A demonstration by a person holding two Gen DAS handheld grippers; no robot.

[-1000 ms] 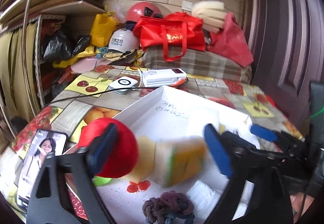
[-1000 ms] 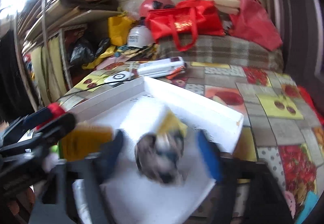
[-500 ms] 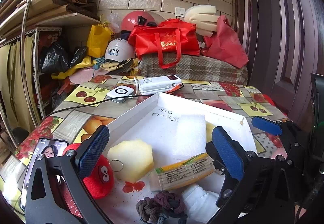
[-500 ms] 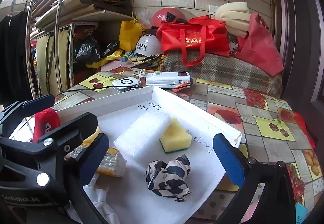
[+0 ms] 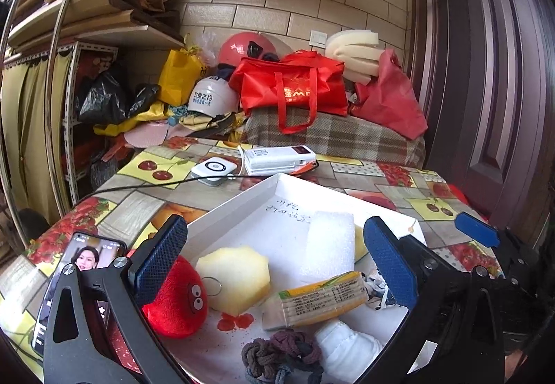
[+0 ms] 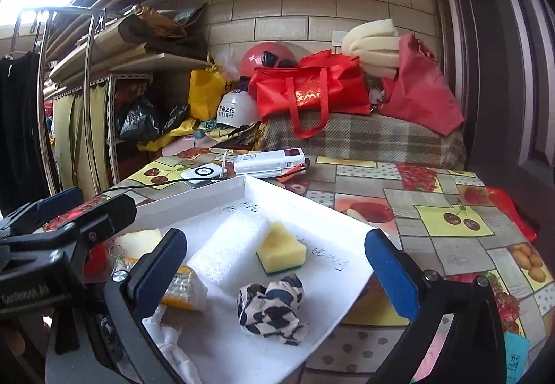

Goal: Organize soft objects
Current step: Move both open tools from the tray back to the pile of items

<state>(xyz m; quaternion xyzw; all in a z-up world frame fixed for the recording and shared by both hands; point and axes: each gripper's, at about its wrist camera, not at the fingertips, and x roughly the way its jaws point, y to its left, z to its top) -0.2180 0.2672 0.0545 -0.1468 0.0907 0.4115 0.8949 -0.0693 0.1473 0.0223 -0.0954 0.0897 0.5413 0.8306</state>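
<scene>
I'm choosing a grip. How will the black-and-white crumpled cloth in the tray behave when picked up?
The cloth looks loosely wadded, so it will probably squash and unfurl floppily. It seems light and should not roll. It lies apart from the sponge.

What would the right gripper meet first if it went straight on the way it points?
Probably the yellow sponge wedge in the white tray, ahead between the open right gripper; the spotted cloth lies nearer but lower. Depth is unclear.
</scene>
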